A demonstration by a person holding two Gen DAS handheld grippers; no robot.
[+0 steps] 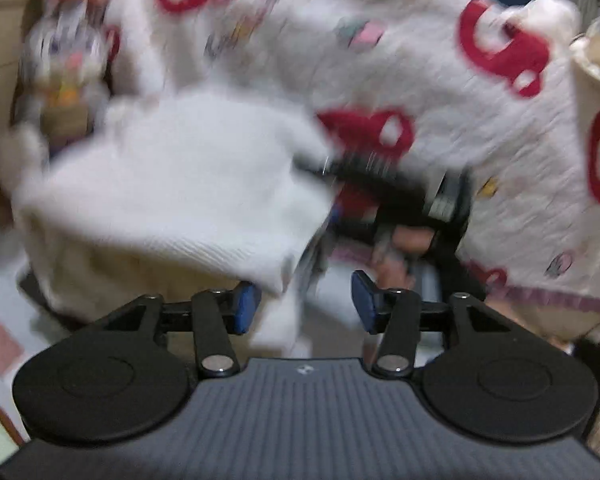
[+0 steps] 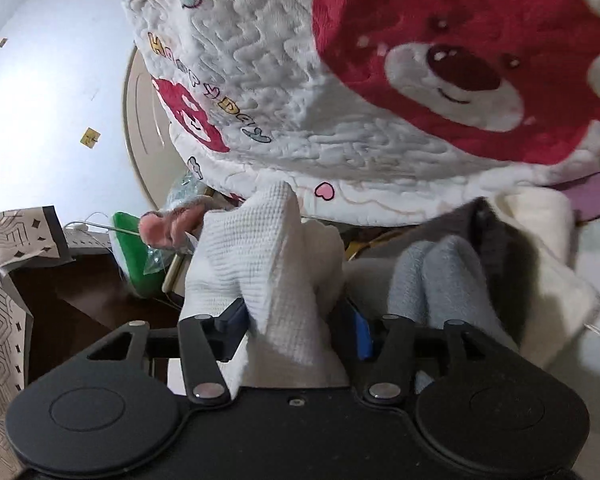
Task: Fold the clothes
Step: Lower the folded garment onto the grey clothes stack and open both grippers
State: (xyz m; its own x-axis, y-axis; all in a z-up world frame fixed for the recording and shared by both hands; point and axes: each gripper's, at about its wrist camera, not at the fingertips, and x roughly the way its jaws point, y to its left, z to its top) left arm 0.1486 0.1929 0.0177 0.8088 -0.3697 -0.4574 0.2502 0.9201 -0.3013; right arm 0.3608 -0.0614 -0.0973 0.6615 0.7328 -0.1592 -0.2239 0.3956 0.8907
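L wrist view, heavy motion blur. L gripper (image 1: 306, 304) fingers spread wide, blue pads (image 1: 246, 306) well apart, nothing between them. A white waffle-knit garment (image 1: 172, 184) hangs just beyond and above the L finger, lower edge near the pad; contact or not, can't tell through blur. Behind it, filling far and right of view, a white quilted blanket w/ red bear prints (image 1: 380, 60). Center, beyond the open gap, a black device w/ a person's hand (image 1: 404, 240) under it, prob. the other gripper, too blurred to confirm. Far left: cluttered items, unreadable.

R wrist view, sharp. R gripper (image 2: 296, 330) fingers closed in on the white waffle-knit garment (image 2: 256, 256); cloth bunched betw. the blue pads (image 2: 360, 334) and rising in a peak just beyond them, some spilling back over the gripper body. Quilted blanket (image 2: 300, 80) hangs above/far, large red bear face upper right, "Happy Day" lettering on left part. Right of the gripped cloth, a grey fleece item (image 2: 440, 280), near the R finger, w/ a cream fuzzy fabric (image 2: 548, 264) further right. Left: fingertips of a hand (image 2: 168, 228) just beside the garment's far-left edge. Green bag (image 2: 136, 256) behind them. Patterned grey-white box (image 2: 8, 280) at far left edge. Pale wall (image 2: 40, 80) upper left
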